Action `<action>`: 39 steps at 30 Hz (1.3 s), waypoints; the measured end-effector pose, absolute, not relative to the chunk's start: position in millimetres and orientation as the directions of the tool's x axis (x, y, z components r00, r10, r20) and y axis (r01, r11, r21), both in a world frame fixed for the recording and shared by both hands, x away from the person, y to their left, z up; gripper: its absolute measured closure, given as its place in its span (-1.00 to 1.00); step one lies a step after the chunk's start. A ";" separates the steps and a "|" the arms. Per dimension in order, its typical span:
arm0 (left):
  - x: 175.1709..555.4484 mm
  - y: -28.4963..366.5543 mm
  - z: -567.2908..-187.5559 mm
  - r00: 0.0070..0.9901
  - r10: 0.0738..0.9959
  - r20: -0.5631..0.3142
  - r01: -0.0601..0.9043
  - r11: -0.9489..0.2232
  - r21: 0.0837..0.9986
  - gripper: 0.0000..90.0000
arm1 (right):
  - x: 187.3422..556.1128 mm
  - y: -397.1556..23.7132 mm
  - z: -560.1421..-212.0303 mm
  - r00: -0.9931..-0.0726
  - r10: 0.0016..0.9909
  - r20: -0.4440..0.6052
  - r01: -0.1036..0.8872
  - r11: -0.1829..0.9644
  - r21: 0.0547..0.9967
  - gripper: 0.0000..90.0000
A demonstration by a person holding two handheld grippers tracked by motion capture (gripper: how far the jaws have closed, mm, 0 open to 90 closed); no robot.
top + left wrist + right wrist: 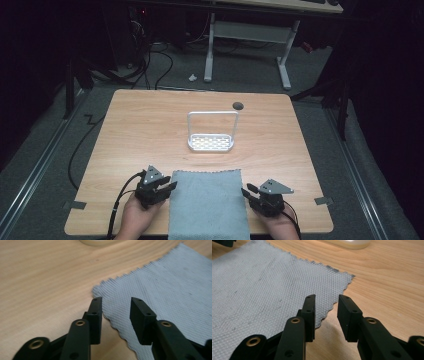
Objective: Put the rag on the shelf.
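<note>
A: While both grippers sit at the near edge of the table (125, 130), where does the grey cloth (207, 205) lie?

B: Flat between them, hanging off the near edge. Left gripper (161, 188): jaws apart, straddling the cloth's left edge near its far-left corner. Right gripper (248, 192): jaws apart, at the right edge.

A: Handling?

B: Judged light, limp, not fragile. Pinch the far corners; thin fabric may slip. White rack (211, 131) stands well beyond.
</note>
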State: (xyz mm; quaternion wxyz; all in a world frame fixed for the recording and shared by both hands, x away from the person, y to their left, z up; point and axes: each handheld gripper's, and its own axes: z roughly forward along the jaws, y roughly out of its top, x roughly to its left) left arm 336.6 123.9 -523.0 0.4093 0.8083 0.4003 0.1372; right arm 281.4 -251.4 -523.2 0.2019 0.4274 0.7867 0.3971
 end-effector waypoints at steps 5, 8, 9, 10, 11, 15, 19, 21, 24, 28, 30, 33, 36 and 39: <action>351.3 121.2 -523.0 0.616 0.779 -0.117 0.554 -0.323 0.767 0.25 | 281.9 -253.2 -522.4 -0.527 0.850 0.018 0.505 0.296 0.811 0.46; 357.5 119.7 -523.5 0.613 0.782 -0.111 0.551 -0.323 0.770 0.21 | 282.9 -256.3 -521.9 -0.511 0.859 0.022 0.506 0.280 0.816 0.41; 359.4 119.7 -523.7 0.611 0.785 -0.098 0.548 -0.330 0.768 0.21 | 282.9 -256.3 -521.9 -0.511 0.859 0.022 0.506 0.280 0.816 0.41; 361.3 120.0 -523.7 0.607 0.788 -0.102 0.551 -0.325 0.769 0.27 | 283.2 -257.2 -521.9 -0.504 0.863 0.026 0.508 0.272 0.818 0.41; 363.4 120.7 -523.9 0.607 0.786 -0.117 0.557 -0.316 0.768 0.30 | 283.7 -258.7 -521.7 -0.497 0.867 0.022 0.506 0.269 0.819 0.41; 368.7 119.9 -525.5 0.599 0.787 -0.147 0.572 -0.291 0.767 0.32 | 284.9 -259.6 -522.3 -0.491 0.871 0.028 0.511 0.262 0.819 0.40; 369.9 117.2 -529.7 0.589 0.794 -0.150 0.593 -0.298 0.748 0.38 | 285.4 -257.6 -524.4 -0.499 0.866 0.028 0.520 0.274 0.809 0.38; 369.9 116.2 -531.4 0.591 0.796 -0.133 0.589 -0.313 0.745 0.40 | 285.5 -257.4 -524.4 -0.504 0.864 0.025 0.518 0.279 0.808 0.38; 369.0 116.1 -531.3 0.589 0.797 -0.136 0.593 -0.312 0.742 0.61 | 285.9 -256.4 -524.4 -0.511 0.859 0.034 0.521 0.279 0.807 0.36; 364.9 114.8 -533.7 0.610 0.783 -0.120 0.566 -0.325 0.758 0.77 | 292.4 -251.4 -523.7 -0.510 0.859 0.035 0.525 0.279 0.804 0.36; 363.4 113.8 -534.5 0.613 0.783 -0.105 0.555 -0.332 0.763 0.83 | 297.5 -248.7 -522.7 -0.510 0.859 0.031 0.531 0.287 0.798 0.36; 364.4 114.0 -534.7 0.615 0.781 -0.108 0.557 -0.333 0.761 0.96 | 319.7 -242.2 -518.2 -0.494 0.869 0.019 0.550 0.296 0.781 0.36; 364.2 113.9 -534.6 0.617 0.780 -0.103 0.553 -0.337 0.762 0.96 | 348.2 -235.6 -523.5 -0.463 0.883 0.073 0.619 0.263 0.740 0.36; 364.1 113.8 -534.6 0.619 0.779 -0.100 0.552 -0.341 0.761 0.96 | 354.6 -233.3 -528.4 -0.454 0.888 0.070 0.633 0.267 0.727 0.39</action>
